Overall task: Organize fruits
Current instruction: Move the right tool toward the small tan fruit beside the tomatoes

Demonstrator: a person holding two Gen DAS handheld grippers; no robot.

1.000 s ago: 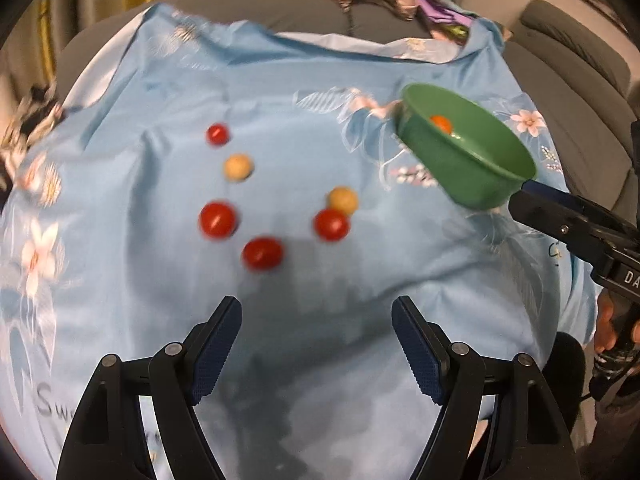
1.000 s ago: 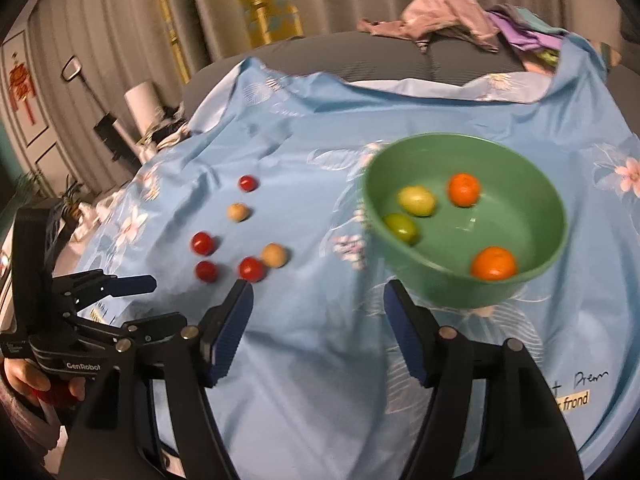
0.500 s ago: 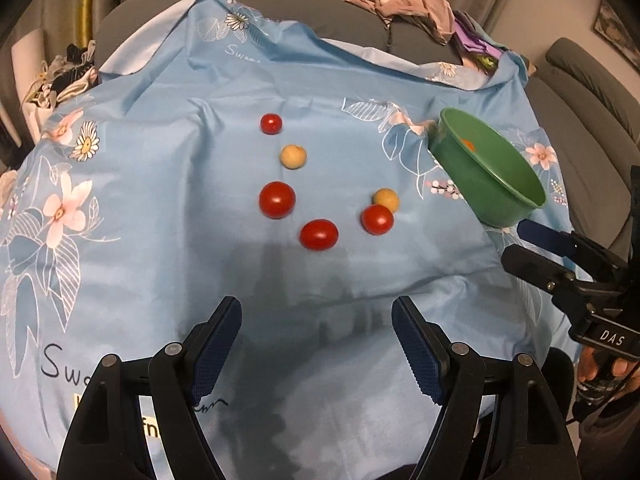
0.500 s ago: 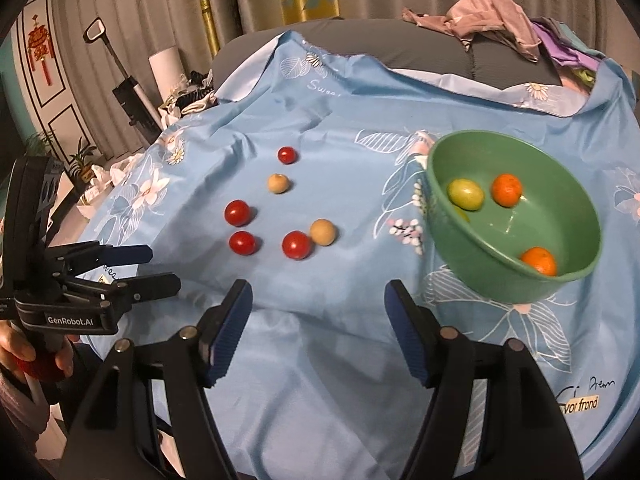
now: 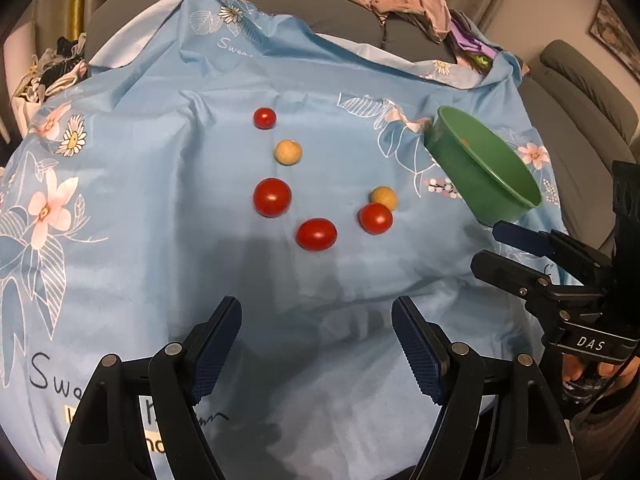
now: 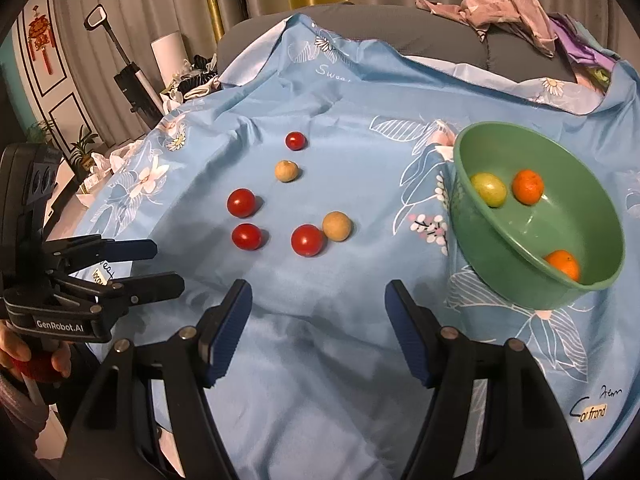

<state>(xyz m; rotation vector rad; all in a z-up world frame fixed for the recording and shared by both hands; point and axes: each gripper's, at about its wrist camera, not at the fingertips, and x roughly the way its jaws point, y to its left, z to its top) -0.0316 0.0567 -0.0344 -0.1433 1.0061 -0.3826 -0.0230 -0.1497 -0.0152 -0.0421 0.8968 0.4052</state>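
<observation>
Several red tomatoes, such as one nearest my left gripper, and two tan round fruits lie loose on a blue floral cloth. A green bowl at the right holds two oranges and a yellow-green fruit. My left gripper is open and empty, short of the fruits. My right gripper is open and empty, between the tomatoes and the bowl.
The cloth covers a grey sofa-like surface and drops off at the near edge. Crumpled clothes lie at the back. A paper roll and clutter stand beyond the left edge. Each gripper shows in the other's view.
Both grippers have drawn back and risen, so the fruits and bowl look farther off. Nothing on the cloth has moved. Both grippers stay open.
</observation>
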